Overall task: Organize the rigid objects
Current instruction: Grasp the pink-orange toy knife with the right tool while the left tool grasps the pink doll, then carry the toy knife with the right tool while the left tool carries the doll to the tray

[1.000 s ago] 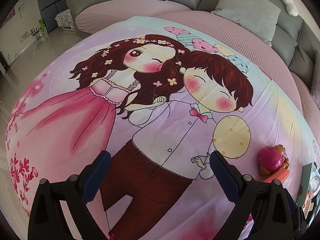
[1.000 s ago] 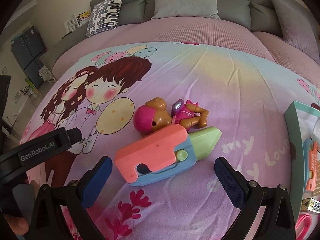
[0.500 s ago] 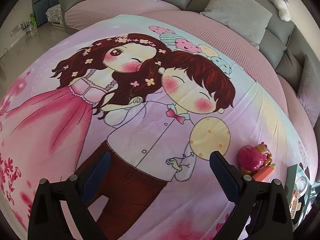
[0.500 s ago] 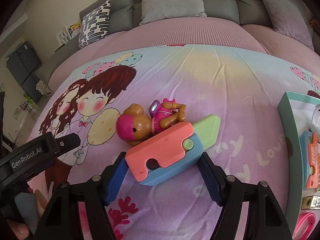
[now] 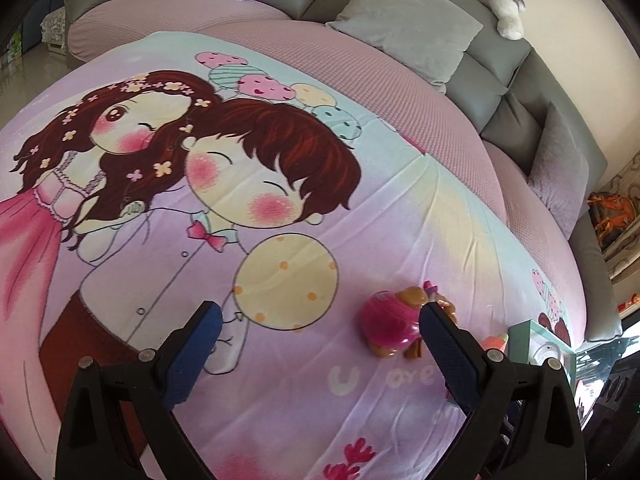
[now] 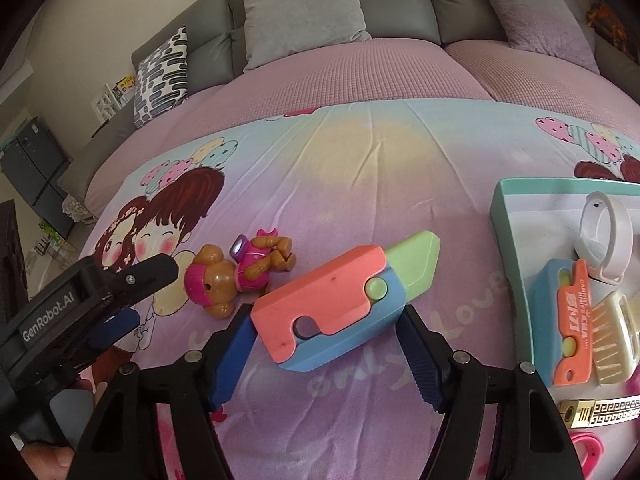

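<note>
Surface: cartoon bedsheet (image 6: 360, 168) over the bed.
On it: bear toy (image 6: 240, 276) near middle; teal tray (image 6: 508, 216) at right edge.

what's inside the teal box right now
Teal box holds a white band, a small orange-and-blue toy and a cream comb. Its right part is cut off.
</note>
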